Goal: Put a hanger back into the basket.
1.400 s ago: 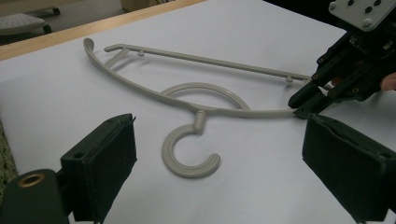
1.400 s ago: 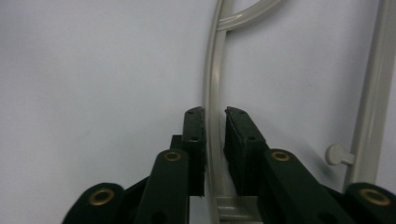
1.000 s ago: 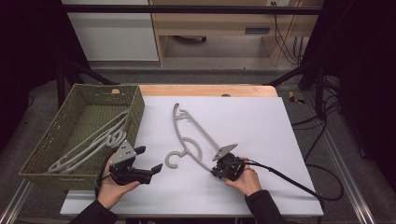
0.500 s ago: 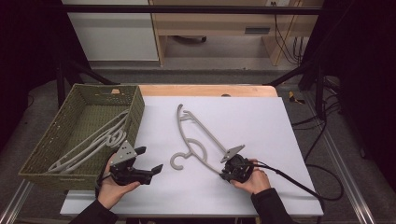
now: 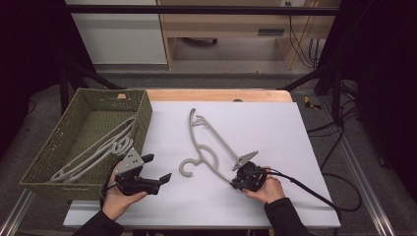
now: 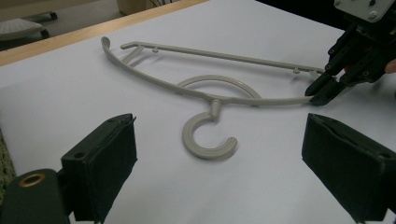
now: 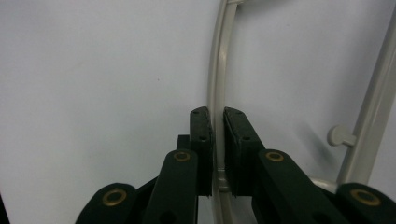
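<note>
High view: grey hanger [image 5: 211, 147] lies flat on the white table [image 5: 275, 128], just right of the green basket [image 5: 59, 147], which already holds other hangers [image 5: 98, 150]. Right gripper [image 5: 241, 178] sits at the hanger's near end, where the curved arm meets the straight bar. Left gripper [image 5: 157, 169] hovers between basket and hanger, just left of the hanger's hook [image 5: 189, 167], touching nothing.

Left gripper view: its jaws stand wide apart, nothing between them. The hook [image 6: 208, 137] lies on the table ahead, between the two pads. Right gripper [image 6: 322, 93] pinches the hanger's tip beyond the hook, to its right.

Right gripper view: jaws clamped on the hanger's thin curved arm [image 7: 218, 84], pads pressed on either side of it. Straight bar [image 7: 373, 107] with a small peg runs right of the grip.

Judgement: work in hand looks like moving the hanger into the basket.

Risks:
- Grip is at the far tip of a long, light part. On lift it will likely pivot and droop at the hook end, since the weight sits well off the pads.
- Arm is thin and smooth; it could slip or twist between the pads.
- A swinging hook may catch the basket wall or tangle with the hangers inside.
- Left gripper is open and close to the hook; a careless sweep would knock the hanger sideways.
</note>
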Motion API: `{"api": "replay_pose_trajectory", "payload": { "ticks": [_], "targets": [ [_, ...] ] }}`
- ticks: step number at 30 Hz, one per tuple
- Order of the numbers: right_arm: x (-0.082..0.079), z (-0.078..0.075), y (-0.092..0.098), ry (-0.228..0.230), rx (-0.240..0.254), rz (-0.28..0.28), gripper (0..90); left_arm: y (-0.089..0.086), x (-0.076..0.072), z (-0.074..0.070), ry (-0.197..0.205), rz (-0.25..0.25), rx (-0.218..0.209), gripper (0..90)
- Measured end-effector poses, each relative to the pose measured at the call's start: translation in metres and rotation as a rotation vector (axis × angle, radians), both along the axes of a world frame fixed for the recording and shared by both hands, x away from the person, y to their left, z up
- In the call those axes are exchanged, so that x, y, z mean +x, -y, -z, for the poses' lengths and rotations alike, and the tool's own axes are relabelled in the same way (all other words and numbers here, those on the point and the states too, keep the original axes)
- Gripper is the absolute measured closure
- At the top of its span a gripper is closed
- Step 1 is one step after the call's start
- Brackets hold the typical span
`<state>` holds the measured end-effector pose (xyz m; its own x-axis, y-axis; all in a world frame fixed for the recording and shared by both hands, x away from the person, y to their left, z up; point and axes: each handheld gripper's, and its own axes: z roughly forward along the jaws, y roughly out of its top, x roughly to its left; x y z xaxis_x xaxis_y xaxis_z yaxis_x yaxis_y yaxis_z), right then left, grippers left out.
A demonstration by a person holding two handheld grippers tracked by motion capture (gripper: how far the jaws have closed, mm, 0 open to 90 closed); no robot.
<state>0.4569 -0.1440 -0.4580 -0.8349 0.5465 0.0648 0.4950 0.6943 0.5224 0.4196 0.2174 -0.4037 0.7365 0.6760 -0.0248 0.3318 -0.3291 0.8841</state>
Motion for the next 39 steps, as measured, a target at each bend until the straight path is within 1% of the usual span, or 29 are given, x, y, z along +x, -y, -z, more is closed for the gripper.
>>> {"api": "replay_pose_trajectory", "payload": {
  "ticks": [2,3,4,9,11,12,14,15,16,18,20,21,22,23,24,25,26,27,32,33,34,35,36,37,38,39],
  "targets": [
    [-0.001,-0.003,0.001,-0.005,0.021,0.01,82.6,0.0,-0.001,-0.001,0.005,0.001,0.0,9.9],
    [0.0,-0.004,0.001,0.004,0.025,0.005,82.7,0.0,-0.001,-0.001,0.008,0.002,0.003,9.9],
    [-0.001,-0.007,0.002,0.005,0.04,0.02,82.7,0.0,-0.001,-0.002,0.011,0.003,0.003,9.9],
    [-0.003,-0.017,0.006,0.028,0.098,0.027,82.7,-0.001,-0.002,-0.003,0.017,0.003,0.002,9.9],
    [-0.003,-0.02,0.006,0.038,0.109,0.033,82.8,-0.001,-0.002,-0.004,0.018,0.005,0.0,9.9],
    [-0.003,-0.021,0.007,0.041,0.106,0.033,82.8,-0.002,-0.002,-0.004,0.019,0.005,0.0,9.9],
    [-0.003,-0.023,0.008,0.046,0.117,0.029,82.8,-0.002,-0.002,-0.005,0.022,0.008,-0.001,9.8],
    [-0.004,-0.024,0.007,0.034,0.121,0.037,82.8,-0.002,-0.002,-0.005,0.023,0.007,-0.003,9.8],
    [-0.003,-0.023,0.007,0.041,0.12,0.033,82.8,-0.002,-0.002,-0.005,0.023,0.008,-0.003,9.8],
    [-0.003,-0.021,0.006,0.037,0.101,0.028,82.7,-0.002,-0.002,-0.005,0.023,0.008,-0.001,9.8],
    [-0.002,-0.017,0.006,0.027,0.076,0.019,82.6,-0.002,-0.002,-0.005,0.022,0.01,0.0,9.8],
    [-0.002,-0.016,0.006,0.02,0.079,0.021,82.6,-0.002,-0.003,-0.005,0.023,0.011,0.0,9.8],
    [-0.002,-0.014,0.007,0.002,0.067,0.02,82.5,-0.002,-0.003,-0.005,0.023,0.012,-0.001,9.8],
    [-0.002,-0.012,0.009,0.004,0.05,0.016,82.5,-0.002,-0.003,-0.005,0.023,0.013,-0.001,9.8],
    [-0.002,-0.01,0.01,-0.007,0.034,0.026,82.5,-0.002,-0.003,-0.005,0.023,0.012,-0.002,9.8],
    [-0.002,-0.006,0.012,-0.01,0.028,0.03,82.5,-0.002,-0.003,-0.005,0.022,0.011,-0.002,9.8],
    [-0.002,-0.004,0.014,-0.011,0.027,0.02,82.4,-0.002,-0.002,-0.005,0.021,0.011,-0.001,9.8],
    [-0.002,-0.002,0.014,-0.018,0.02,0.032,82.4,-0.002,-0.002,-0.005,0.019,0.011,-0.001,9.8],
    [-0.003,0.002,0.013,-0.014,0.024,0.033,82.0,-0.003,-0.002,-0.005,0.018,0.011,-0.003,9.7],
    [-0.003,0.003,0.013,0.0,0.009,0.027,81.6,-0.003,-0.002,-0.005,0.018,0.012,-0.004,9.7],
    [-0.004,0.004,0.013,0.002,0.021,0.036,81.5,-0.003,-0.002,-0.005,0.019,0.011,-0.004,9.7],
    [-0.005,0.004,0.013,0.0,0.022,0.034,81.3,-0.004,-0.002,-0.005,0.018,0.012,-0.005,9.7],
    [-0.005,0.004,0.013,0.01,0.011,0.041,79.9,-0.004,-0.002,-0.005,0.018,0.012,-0.004,9.7],
    [-0.005,0.004,0.013,0.004,0.018,0.034,77.2,-0.004,-0.002,-0.005,0.017,0.011,-0.003,9.7],
    [-0.005,0.004,0.012,-0.002,0.02,0.034,76.4,-0.003,-0.001,-0.004,0.014,0.01,-0.004,9.7],
    [-0.005,0.005,0.011,-0.001,0.035,0.037,76.8,-0.003,-0.001,-0.004,0.012,0.011,-0.003,9.7]
  ]
}}
